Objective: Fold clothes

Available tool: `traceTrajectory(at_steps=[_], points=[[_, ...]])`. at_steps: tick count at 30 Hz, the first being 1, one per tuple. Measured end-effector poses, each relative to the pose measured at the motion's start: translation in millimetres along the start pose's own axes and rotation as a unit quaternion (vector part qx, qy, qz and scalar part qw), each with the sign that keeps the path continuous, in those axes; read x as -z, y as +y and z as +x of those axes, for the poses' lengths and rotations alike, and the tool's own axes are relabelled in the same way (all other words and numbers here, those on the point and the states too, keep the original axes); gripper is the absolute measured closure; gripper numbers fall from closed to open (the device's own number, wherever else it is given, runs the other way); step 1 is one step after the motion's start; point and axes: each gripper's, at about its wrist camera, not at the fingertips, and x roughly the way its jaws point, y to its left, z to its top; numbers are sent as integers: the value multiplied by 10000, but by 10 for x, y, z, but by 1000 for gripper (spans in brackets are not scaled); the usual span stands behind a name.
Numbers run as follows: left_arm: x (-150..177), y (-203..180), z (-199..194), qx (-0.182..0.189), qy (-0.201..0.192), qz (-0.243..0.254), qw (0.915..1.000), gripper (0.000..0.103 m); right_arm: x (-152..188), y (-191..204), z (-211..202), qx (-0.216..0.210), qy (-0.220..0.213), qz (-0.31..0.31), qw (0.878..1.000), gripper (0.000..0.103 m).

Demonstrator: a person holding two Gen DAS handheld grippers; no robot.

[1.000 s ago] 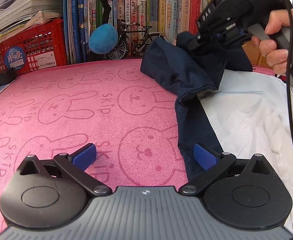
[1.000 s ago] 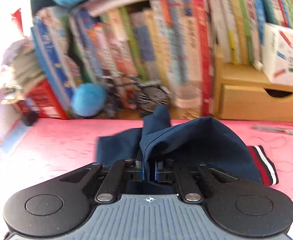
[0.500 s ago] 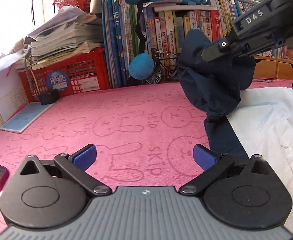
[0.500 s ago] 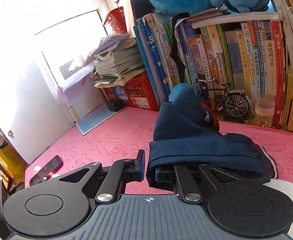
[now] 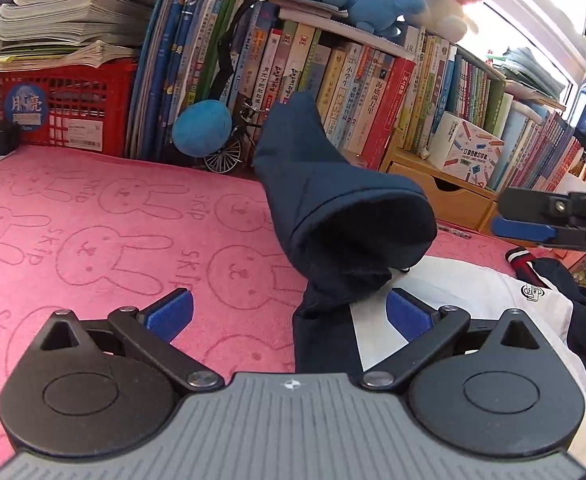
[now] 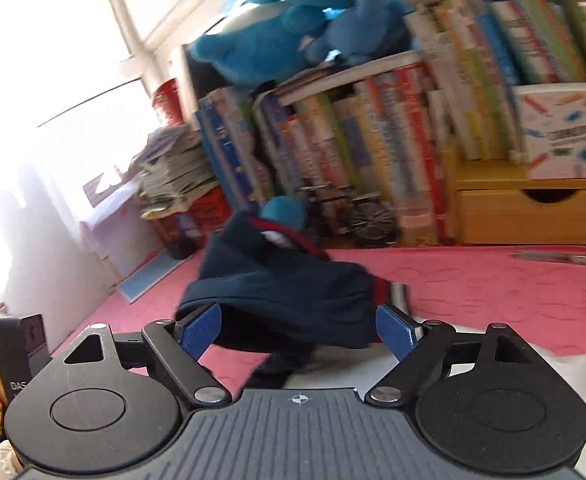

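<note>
Both the left gripper (image 5: 289, 312) and right gripper (image 6: 299, 326) spread wide and empty, leaving the navy fabric sleeve (image 5: 333, 216) of the white-bodied jacket (image 5: 465, 304) humped inward over its chest on the pink rabbit-print mat (image 5: 93, 240), seemingly mid-fold.

Your left gripper (image 5: 289, 314) hangs low over the pink rabbit-print mat (image 5: 93, 240), its blue pads spread wide with nothing between them. Just ahead, the navy sleeve (image 5: 333, 220) stands bunched and curled above the white body of the garment (image 5: 473, 308), its dark cuff opening facing you. Your right gripper (image 5: 533, 224) shows at the right edge, clear of the sleeve; its jaw state cannot be judged. Books (image 5: 353, 92) line the back.
</note>
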Motion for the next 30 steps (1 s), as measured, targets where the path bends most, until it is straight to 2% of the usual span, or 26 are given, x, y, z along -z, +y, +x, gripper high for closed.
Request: traceTrajectory(at_steps=[2,3,5,6,7,8,9,10,11,12,16,17,20,23,24,27,30], points=[[-64,-87,233,-122,118,-46,9998,0,106,-373,-353,1202,-364,67,9921,18],[-90,-114,339,-208,166,-91,9996,0,171,-550,-522,1737,-520,44,9834,16],[-142,-158,539,-398,253,-179,9987,0,331,-883,-785,2524,-518,11,9662,15],[-167,-118,568,-609,234,-206,9977,1,418,-1002,-856,2814,-427,49,9586,15],[-191,-79,597,-820,215,-234,9961,9,505,-1120,-926,3101,-336,87,9501,15],[-216,-39,626,-1031,197,-261,9941,15,593,-1209,-991,3187,-270,129,9474,15],[-241,0,655,-1240,178,-289,9917,31,694,-1282,-1086,3222,-241,165,9462,14],[-265,39,685,-1450,159,-316,9888,52,780,-1321,-1144,3276,-235,208,9443,14],[-298,85,702,-1708,122,-324,9847,63,843,-1334,-1203,3298,-228,204,9436,14],[-375,178,646,-2198,-9,-244,9752,70,905,-1346,-1262,3319,-222,201,9428,14],[-570,697,340,-2517,-174,-560,9660,70,1082,-1329,-1425,3278,-118,219,9444,14],[-500,660,276,-2281,-69,-526,9722,69,1106,-1284,-1452,3220,-130,231,9464,14],[-290,549,84,-1564,245,-419,9865,55,1186,-1155,-1542,3026,-170,257,9526,8],[-80,438,-109,-836,557,-311,9945,27,1299,-1051,-1661,2926,-129,269,9558,5],[-10,400,-173,-593,660,-274,9957,17,1345,-1029,-1704,2931,-79,292,9556,5],[200,289,-365,141,967,-163,9951,14,1497,-995,-1813,2946,78,349,9550,4],[398,180,-545,838,1253,-60,9885,7,1665,-1006,-1897,3003,219,481,9524,3]])
